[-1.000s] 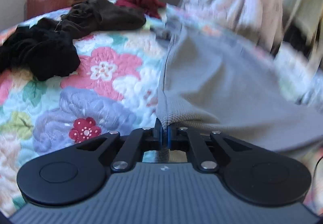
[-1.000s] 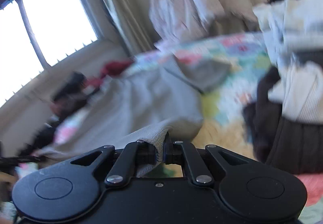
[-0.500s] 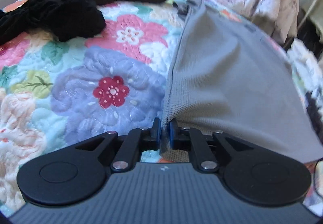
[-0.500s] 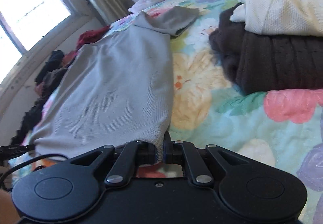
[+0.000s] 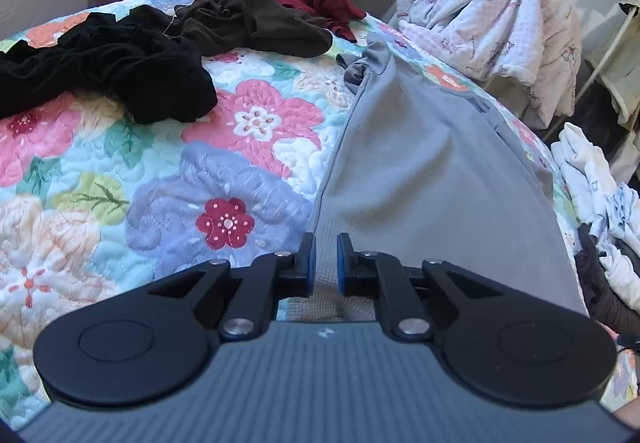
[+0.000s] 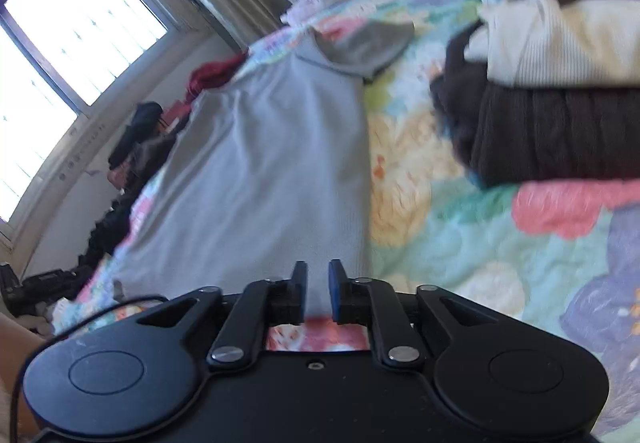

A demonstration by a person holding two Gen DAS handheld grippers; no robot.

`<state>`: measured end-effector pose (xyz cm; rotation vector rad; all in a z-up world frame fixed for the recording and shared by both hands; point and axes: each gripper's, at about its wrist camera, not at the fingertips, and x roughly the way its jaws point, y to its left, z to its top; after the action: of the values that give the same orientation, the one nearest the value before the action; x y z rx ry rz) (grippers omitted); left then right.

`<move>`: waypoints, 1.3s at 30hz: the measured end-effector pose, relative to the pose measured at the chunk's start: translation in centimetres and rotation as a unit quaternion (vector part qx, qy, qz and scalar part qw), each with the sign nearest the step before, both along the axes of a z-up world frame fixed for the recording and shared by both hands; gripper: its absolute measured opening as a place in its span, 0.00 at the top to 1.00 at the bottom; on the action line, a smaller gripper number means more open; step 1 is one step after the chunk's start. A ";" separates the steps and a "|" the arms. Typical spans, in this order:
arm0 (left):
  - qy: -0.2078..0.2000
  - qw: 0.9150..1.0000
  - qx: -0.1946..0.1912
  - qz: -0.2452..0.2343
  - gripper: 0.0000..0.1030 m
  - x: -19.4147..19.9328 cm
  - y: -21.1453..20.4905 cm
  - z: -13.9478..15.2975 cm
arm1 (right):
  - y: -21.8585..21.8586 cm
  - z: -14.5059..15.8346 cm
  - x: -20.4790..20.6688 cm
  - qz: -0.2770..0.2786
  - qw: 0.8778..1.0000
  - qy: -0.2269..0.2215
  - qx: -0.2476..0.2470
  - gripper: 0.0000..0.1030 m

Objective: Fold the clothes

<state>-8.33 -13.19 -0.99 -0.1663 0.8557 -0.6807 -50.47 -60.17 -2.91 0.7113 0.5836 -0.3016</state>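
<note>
Both claws (image 5: 324, 257) (image 6: 318, 289) opened, apparently releasing gray garment (image 5: 420, 171).

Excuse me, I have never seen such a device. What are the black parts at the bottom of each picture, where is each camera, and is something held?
The black parts are hand-held grippers, one in each of a person's hands; a camera on each looks forward along its fingers. One picture shows the left gripper, the other the right gripper. Both look over a flowered quilt on which a grey garment lies spread, with dark clothes beyond it. Both grippers have just been opening: their jaws stand apart over the garment's near edge, no longer pinching it.
</note>
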 end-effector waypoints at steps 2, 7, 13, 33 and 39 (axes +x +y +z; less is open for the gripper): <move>-0.006 1.000 -0.001 -0.009 0.86 0.5 -1.2 0.6 | -0.3 1.4 -0.4 -0.006 1.000 -0.004 -0.022 0.70; -0.044 0.998 -0.001 -0.051 0.75 2.0 -6.9 3.6 | -2.7 4.8 2.8 -0.011 0.992 0.000 -0.129 0.67; -0.070 0.991 -0.033 -0.114 0.75 3.9 -17.4 6.4 | -5.2 7.0 12.9 0.041 0.977 0.041 -0.204 0.67; -0.025 0.974 -0.028 -0.224 0.74 7.6 -49.8 1.2 | -17.7 5.4 30.5 0.235 0.937 0.101 -0.237 0.46; -0.057 0.965 0.002 -0.257 0.68 8.4 -55.2 0.3 | -20.0 -0.3 33.9 0.199 0.960 0.101 -0.168 0.47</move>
<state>0.07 -68.37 -0.67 0.1055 0.7928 -1.1623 -16.61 -80.16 -3.26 0.2256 0.8309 -0.0913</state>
